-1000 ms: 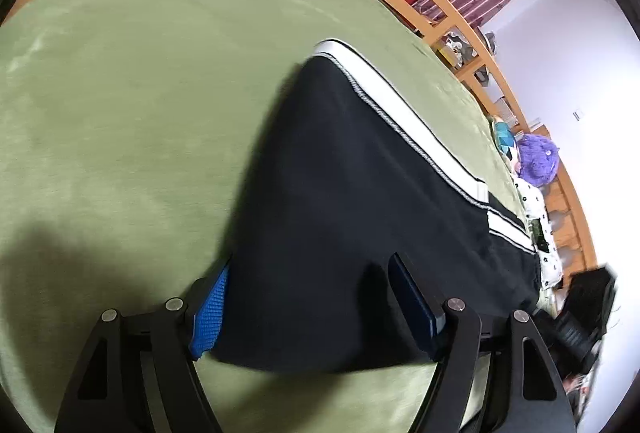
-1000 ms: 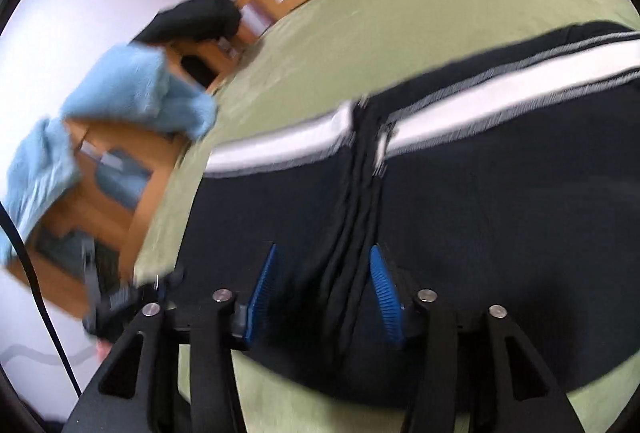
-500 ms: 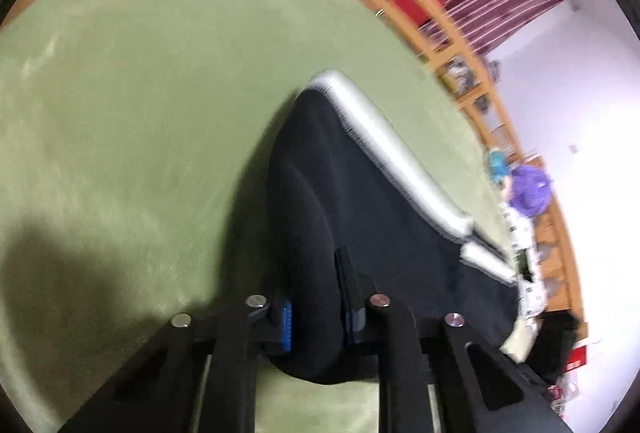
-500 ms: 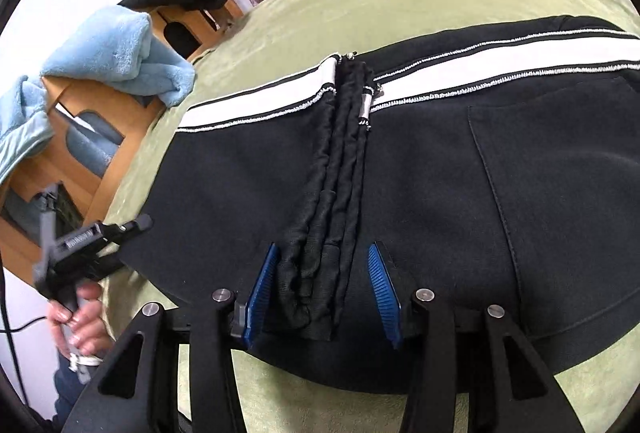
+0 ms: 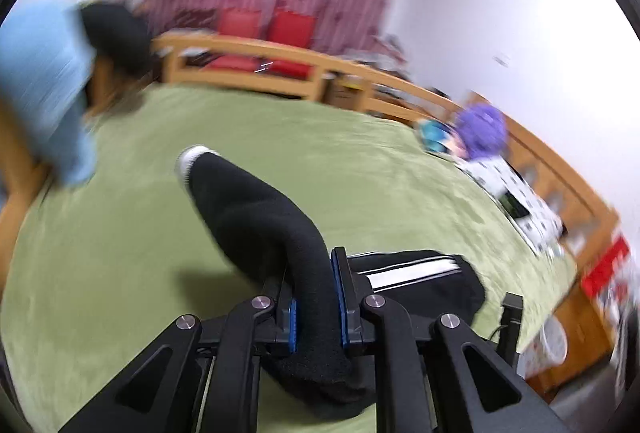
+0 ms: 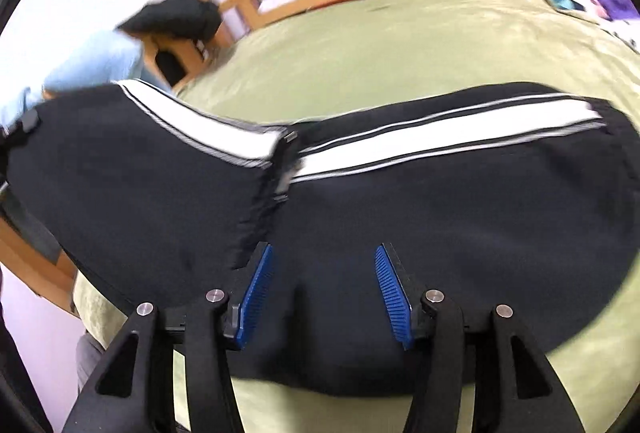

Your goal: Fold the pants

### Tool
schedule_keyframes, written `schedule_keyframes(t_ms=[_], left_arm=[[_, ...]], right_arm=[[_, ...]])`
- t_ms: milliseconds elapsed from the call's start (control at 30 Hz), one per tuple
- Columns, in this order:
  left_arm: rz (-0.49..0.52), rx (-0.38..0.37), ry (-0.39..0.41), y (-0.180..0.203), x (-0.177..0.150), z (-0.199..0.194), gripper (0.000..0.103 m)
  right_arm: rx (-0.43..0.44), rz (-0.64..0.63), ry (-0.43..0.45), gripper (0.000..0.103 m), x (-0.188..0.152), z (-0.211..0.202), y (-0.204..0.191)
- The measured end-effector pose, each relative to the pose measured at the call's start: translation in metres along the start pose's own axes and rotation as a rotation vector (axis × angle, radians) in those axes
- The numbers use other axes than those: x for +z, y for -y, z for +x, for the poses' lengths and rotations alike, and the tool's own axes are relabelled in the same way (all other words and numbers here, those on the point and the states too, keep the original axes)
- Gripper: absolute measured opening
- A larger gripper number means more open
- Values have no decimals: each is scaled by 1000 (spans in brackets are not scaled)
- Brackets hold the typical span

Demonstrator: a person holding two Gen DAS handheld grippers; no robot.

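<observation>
Your left gripper (image 5: 316, 297) has just clamped down on a fold of the black pants (image 6: 360, 193), lifting that end off the green bed cover (image 6: 400, 45); your right gripper (image 6: 324, 289) has just widened, jaws apart over the cloth, gripping nothing

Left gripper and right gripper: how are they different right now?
The left gripper is shut on the pants; its jaws pinch a fold of black cloth. The right gripper is open, its jaws wide apart and just opening further, over cloth that lies between them unpinched. The left holds its cloth up off the green blanket; the right's cloth lies flat. Both have blue pads.
</observation>
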State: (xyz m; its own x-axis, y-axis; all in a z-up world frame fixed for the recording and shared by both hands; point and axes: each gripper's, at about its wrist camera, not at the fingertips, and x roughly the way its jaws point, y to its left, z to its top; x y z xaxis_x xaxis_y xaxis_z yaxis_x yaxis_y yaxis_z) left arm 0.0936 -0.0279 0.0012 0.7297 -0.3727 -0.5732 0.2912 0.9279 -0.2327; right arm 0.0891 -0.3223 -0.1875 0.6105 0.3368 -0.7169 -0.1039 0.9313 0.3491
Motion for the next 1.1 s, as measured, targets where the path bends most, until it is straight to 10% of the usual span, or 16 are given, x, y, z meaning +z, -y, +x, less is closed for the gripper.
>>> schedule_keyframes(t_ms=[233, 367, 800, 1100], left_arm=[[239, -262, -95, 202, 17, 84, 14], [195, -352, -237, 248, -3, 146, 25], [10, -56, -406, 116, -74, 164, 45], [-109, -58, -460, 68, -125, 145, 47]], right_arm=[[-138, 181, 59, 53, -17, -70, 121], [-165, 294, 79, 53, -34, -103, 180], [38, 505, 240, 55, -15, -124, 247], [85, 380, 222, 62, -12, -148, 215]])
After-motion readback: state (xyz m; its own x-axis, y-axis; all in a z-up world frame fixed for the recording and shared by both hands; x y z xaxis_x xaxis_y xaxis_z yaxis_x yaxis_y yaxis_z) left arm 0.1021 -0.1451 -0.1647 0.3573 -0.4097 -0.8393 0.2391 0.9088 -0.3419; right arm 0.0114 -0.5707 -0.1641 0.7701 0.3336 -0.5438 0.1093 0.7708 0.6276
